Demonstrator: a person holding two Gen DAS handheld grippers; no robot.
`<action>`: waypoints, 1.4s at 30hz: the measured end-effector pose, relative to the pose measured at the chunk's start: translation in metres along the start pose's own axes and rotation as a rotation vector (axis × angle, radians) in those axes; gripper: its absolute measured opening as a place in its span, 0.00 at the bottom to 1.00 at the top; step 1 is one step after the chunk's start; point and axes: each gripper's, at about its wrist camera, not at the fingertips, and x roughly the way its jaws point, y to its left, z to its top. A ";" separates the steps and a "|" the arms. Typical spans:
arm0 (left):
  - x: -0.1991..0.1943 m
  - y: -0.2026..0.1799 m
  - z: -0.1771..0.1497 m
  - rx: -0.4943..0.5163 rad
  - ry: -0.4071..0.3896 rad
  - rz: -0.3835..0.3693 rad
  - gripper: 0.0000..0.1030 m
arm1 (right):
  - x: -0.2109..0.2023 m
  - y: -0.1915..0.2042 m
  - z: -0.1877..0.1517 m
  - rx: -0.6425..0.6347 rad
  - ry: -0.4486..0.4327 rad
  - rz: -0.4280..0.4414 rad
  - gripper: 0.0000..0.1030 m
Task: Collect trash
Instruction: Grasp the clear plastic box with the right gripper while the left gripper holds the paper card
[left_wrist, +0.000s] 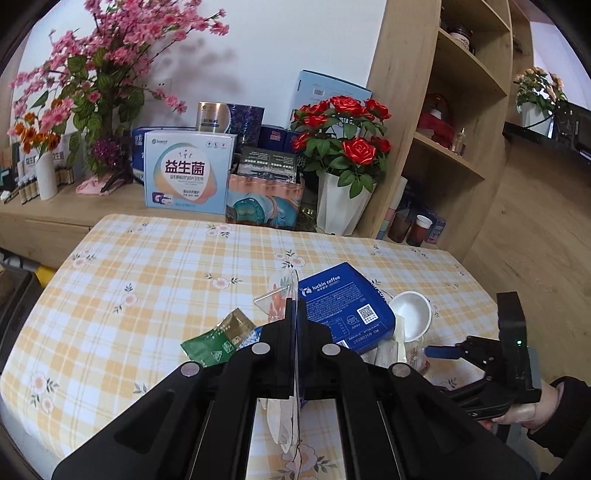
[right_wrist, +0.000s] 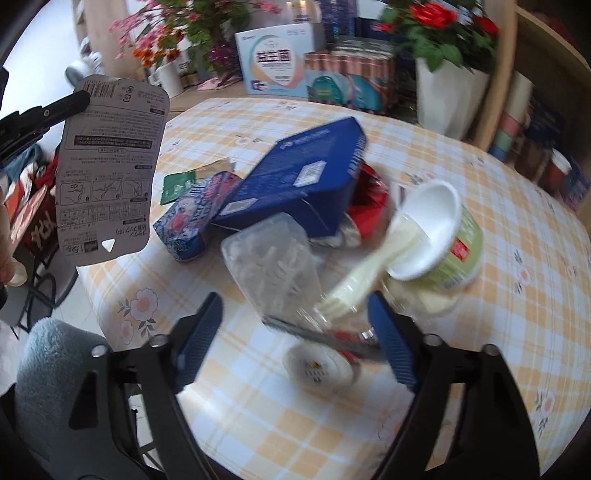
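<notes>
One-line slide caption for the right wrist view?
Right gripper, jaws open, nears clear plastic packaging amid table trash; left gripper holds a card.

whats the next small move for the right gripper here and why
Probably ease the right gripper forward and down, then close on the clear plastic pack. Its jaws stand open with the pack and the fork just ahead, nothing gripped yet. The left gripper is already shut on a card blister, so the right one is free to pick.
</notes>
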 end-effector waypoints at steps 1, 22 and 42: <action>-0.002 0.001 -0.002 -0.005 0.000 -0.001 0.01 | 0.003 0.002 0.002 -0.008 0.000 0.010 0.68; -0.019 -0.005 -0.019 -0.026 0.003 -0.046 0.01 | 0.023 0.015 0.023 0.015 -0.033 0.062 0.57; -0.066 -0.042 -0.025 0.001 0.001 -0.122 0.01 | -0.081 0.025 0.014 0.082 -0.236 0.090 0.57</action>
